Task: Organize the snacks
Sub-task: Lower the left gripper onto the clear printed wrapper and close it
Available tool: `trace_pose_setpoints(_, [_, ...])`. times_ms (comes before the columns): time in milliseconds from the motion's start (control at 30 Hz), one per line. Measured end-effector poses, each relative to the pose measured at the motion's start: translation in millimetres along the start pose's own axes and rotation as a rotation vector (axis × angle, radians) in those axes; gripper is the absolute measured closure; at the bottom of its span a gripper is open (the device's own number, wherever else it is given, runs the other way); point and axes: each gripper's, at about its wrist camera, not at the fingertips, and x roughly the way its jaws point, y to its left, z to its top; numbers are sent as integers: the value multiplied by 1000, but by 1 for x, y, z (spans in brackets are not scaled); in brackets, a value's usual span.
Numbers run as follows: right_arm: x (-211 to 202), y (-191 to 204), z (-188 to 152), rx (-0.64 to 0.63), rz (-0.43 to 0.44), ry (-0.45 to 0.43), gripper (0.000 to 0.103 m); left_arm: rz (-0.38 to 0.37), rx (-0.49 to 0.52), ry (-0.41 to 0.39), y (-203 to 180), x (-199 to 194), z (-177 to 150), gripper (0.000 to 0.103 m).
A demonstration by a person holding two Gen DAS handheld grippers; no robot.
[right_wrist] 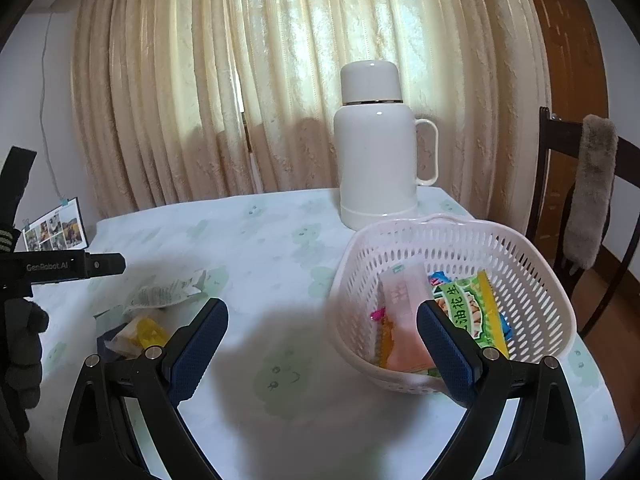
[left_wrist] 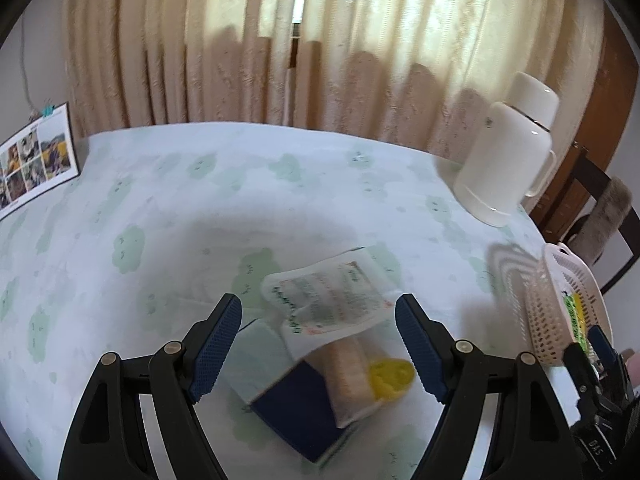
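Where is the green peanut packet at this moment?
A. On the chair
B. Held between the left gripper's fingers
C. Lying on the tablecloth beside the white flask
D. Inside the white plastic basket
D: the green peanut packet lies inside the white plastic basket, among other snacks, in the right wrist view.
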Motion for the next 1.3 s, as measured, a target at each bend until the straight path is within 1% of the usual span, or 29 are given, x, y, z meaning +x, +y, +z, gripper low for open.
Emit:
trace_pose_setpoints(67, [0,0,0,-1,3,1,7,7,-9,11,4,6,0,27])
trace_pose_setpoints(133, [1,1,0,-4,5,5,7,-1,-14,35,6,16,-1,27])
trace_pose_setpoints(200, [3,3,0,-10,15,11,7,-17,6,61,6,27,0,27])
trace_pose_setpoints(267, [2,6,-1,-16,26,11,7,-18,35,69,4,32,1,27])
trace_pose_setpoints(400, [2,10,-3,-31,87,30,7,-50,160,92,-5,44,3,27])
trace_pose_setpoints(433, [2,11,-3,-36,95,32,7,-56,186,94,-7,46,4,27])
trace_pose_setpoints(533, [1,16,-5,-59,104,29,7,-81,309,109,-17,52,2,27])
trace_pose_setpoints(600, [0,17,-5,-63,109,27,7,-88,372,115,-23,57,-1,27])
trace_pose_setpoints(633, [0,17,-5,-64,113,26,7,-90,387,120,-24,60,-1,27])
trace_pose_setpoints(700, [1,18,-6,-67,113,26,7,-84,402,141,-25,68,0,27])
trace_pose_setpoints(800, [0,18,-5,-69,110,24,7,-105,414,167,-26,77,4,27])
trace_pose_setpoints(867, [0,19,-6,-76,109,22,7,-114,422,187,-24,83,7,24])
trace_pose_setpoints(900, [0,21,-7,-87,113,18,7,-108,428,190,-23,86,9,22])
trace_pose_setpoints(967, [-2,26,-8,-114,116,7,7,-99,432,195,-23,89,11,22])
trace_pose_setpoints(1100, [-5,40,-12,-181,134,-6,7,-93,408,200,-20,95,13,22])
trace_pose_setpoints(1267, [-5,46,-15,-209,158,5,7,-76,381,198,-19,98,13,30])
trace_pose_setpoints(1300, [-4,45,-15,-204,159,9,7,-66,377,196,-18,99,13,35])
